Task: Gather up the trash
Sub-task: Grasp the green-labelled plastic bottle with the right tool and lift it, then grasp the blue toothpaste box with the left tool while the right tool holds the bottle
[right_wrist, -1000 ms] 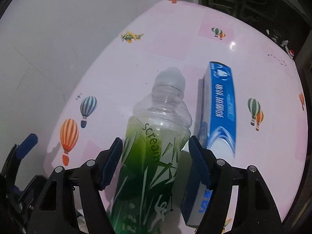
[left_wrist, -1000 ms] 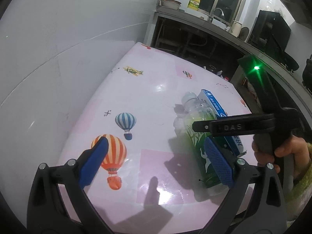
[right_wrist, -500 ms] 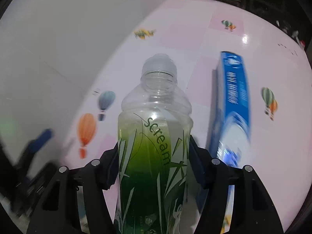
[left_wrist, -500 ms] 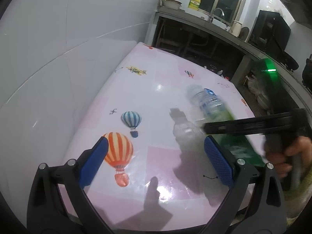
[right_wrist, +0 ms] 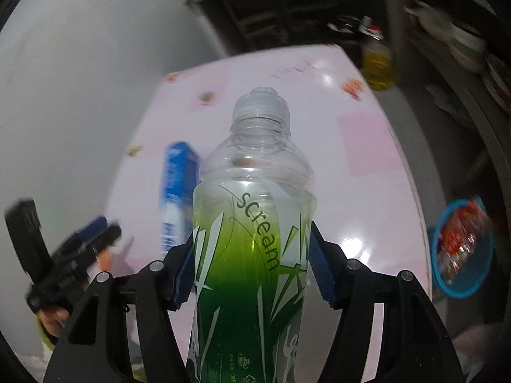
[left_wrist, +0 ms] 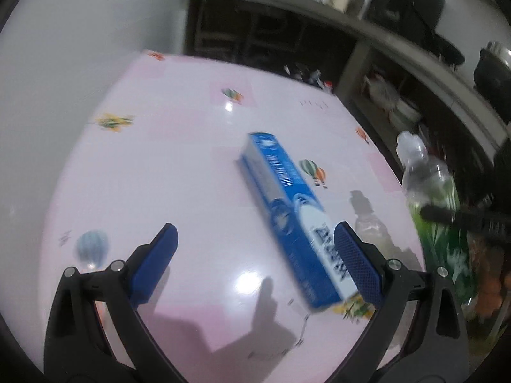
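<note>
My right gripper (right_wrist: 250,265) is shut on a clear plastic bottle with a green "scream" label (right_wrist: 252,239) and holds it lifted off the pink table (right_wrist: 367,166). The bottle also shows at the right edge of the left wrist view (left_wrist: 437,210). A long blue toothpaste box (left_wrist: 293,217) lies on the table, its near end just inside the right finger of my left gripper (left_wrist: 255,258), which is open and empty above the table. The box also shows in the right wrist view (right_wrist: 177,191), left of the bottle.
A blue bin (right_wrist: 463,249) holding red wrappers sits below the table's right edge. A yellow bottle (right_wrist: 378,63) stands beyond the table's far corner. Dark shelves and a counter (left_wrist: 319,32) run behind the table. A white wall (left_wrist: 64,63) borders the left.
My right gripper has closed on the bottle, lifted it and swung it right, toward the table's edge. My left gripper has moved right, so the blue box now lies between its fingers.
</note>
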`<state>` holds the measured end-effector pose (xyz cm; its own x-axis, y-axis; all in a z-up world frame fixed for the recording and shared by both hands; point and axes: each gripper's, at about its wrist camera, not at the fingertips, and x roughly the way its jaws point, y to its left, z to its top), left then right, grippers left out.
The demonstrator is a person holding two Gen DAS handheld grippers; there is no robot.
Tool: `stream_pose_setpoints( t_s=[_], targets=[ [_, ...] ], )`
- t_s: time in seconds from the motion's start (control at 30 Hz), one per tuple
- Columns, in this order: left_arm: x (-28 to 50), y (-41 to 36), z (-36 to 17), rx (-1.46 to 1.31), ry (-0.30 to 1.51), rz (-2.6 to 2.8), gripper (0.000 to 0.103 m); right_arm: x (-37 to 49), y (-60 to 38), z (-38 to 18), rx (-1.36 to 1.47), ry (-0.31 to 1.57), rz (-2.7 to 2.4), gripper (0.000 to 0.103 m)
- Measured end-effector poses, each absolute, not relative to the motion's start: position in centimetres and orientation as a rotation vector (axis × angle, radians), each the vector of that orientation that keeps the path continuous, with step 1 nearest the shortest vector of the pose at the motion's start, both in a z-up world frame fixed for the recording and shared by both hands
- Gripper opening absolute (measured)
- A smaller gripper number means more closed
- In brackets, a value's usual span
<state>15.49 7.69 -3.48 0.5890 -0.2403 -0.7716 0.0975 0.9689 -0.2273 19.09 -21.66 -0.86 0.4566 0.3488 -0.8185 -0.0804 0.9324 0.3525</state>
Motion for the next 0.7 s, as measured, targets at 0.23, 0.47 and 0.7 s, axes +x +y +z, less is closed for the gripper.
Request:
stream_pose_setpoints(
  t_s=[0.23,0.47,0.7],
  targets=[
    [20.2,3.7,-6.3,-0.106,1.035,-0.212,0.075,19.2,-21.6,-2.5,0.269,1.078,0.227,0.061],
    [21.7,3.1,-7.2,-0.122,1.078,-0.185,0.050,20.1,-20.8,-3.4,0.204,1.078,0.215,0.061],
    [20.4,2.9,-7.1,-0.122,1.083,-0.189,0.041,20.3,-20.7,-4.1,0.214,1.087,0.243,0.061]
  ],
)
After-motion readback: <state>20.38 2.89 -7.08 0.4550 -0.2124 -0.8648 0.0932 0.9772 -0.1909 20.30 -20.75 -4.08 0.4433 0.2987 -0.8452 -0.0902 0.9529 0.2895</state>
